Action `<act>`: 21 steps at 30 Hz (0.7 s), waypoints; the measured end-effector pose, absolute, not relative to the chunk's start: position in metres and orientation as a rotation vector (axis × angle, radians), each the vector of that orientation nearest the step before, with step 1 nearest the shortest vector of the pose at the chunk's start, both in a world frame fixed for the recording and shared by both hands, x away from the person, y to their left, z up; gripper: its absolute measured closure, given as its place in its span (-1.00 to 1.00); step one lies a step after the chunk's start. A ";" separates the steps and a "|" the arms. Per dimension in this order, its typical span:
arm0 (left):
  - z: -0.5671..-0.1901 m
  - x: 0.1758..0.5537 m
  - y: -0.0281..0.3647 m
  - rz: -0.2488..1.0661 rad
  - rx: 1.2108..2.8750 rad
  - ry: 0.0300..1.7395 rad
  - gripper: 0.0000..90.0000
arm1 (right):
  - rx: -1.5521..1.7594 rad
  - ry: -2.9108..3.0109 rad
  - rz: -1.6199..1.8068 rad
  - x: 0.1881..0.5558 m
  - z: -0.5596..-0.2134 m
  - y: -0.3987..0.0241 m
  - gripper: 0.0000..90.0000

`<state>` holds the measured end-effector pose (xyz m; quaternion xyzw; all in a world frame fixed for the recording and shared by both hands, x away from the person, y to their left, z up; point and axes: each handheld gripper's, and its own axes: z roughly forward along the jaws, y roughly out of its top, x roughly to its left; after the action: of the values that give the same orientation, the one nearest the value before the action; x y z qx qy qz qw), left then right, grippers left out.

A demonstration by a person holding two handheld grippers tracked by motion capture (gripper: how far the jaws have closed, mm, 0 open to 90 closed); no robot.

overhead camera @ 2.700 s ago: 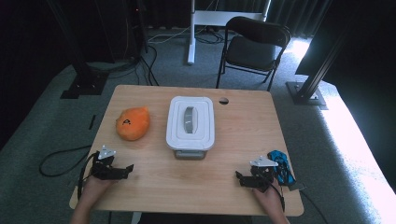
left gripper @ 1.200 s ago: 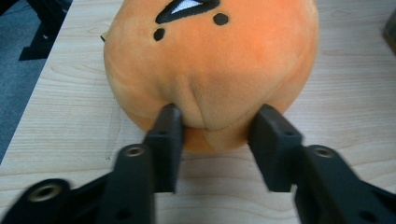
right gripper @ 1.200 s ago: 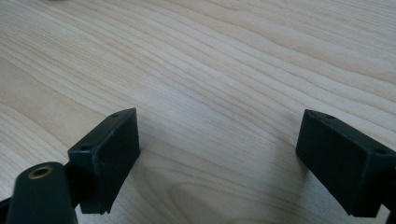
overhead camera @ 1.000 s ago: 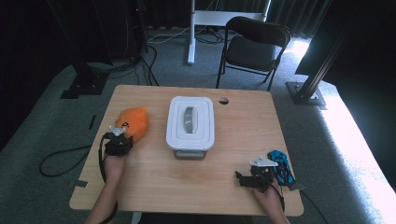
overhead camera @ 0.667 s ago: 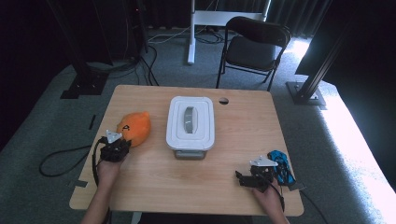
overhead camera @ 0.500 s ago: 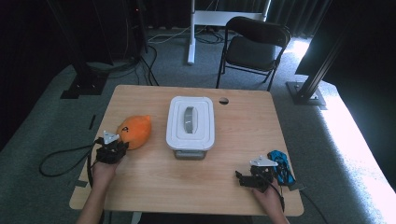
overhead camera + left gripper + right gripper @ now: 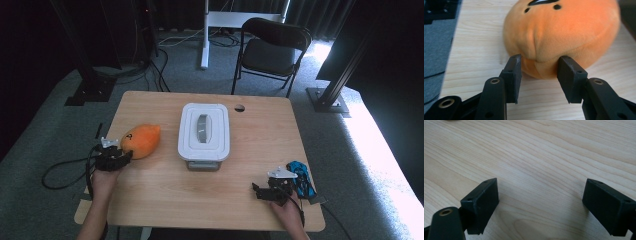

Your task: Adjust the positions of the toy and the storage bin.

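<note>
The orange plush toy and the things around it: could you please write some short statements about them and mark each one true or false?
1. The orange plush toy lies on the table, to the left of the white box. True.
2. The white box has its lid off. False: the lid is on, with its grey handle on top.
3. The left gripper has a fold of the toy between its jaws. True: they have just been opening, and the fold sits between both pads.
4. The right gripper holds the blue thing. False: its jaws stand open over bare wood, and the blue thing lies beside it.
5. The toy lies on top of the box. False: it lies on the table.
</note>
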<state>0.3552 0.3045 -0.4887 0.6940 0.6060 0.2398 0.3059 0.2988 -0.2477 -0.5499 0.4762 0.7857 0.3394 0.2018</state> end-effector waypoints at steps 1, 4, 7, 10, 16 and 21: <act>-0.489 0.356 0.307 0.644 1.831 1.618 0.23 | 1.329 2.194 0.948 0.299 -0.550 -0.248 -0.72; -0.488 0.359 0.317 0.641 1.812 1.651 0.23 | 1.330 2.195 0.946 0.299 -0.550 -0.248 -0.72; -0.488 0.364 0.326 0.625 1.791 1.656 0.23 | 1.330 2.194 0.948 0.299 -0.550 -0.248 -0.72; -0.489 0.367 0.333 0.610 1.767 1.677 0.17 | 1.330 2.194 0.948 0.299 -0.550 -0.248 -0.72; -0.488 0.348 0.331 0.631 1.752 1.689 0.17 | 1.330 2.195 0.947 0.299 -0.550 -0.248 -0.72; -0.481 0.323 0.312 0.601 1.733 1.583 0.07 | 1.330 2.195 0.948 0.299 -0.550 -0.248 -0.72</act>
<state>0.3229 0.3122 -0.4812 0.6696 0.6116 0.2323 0.3516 0.2987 -0.2477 -0.5499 0.4762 0.7858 0.3393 0.2017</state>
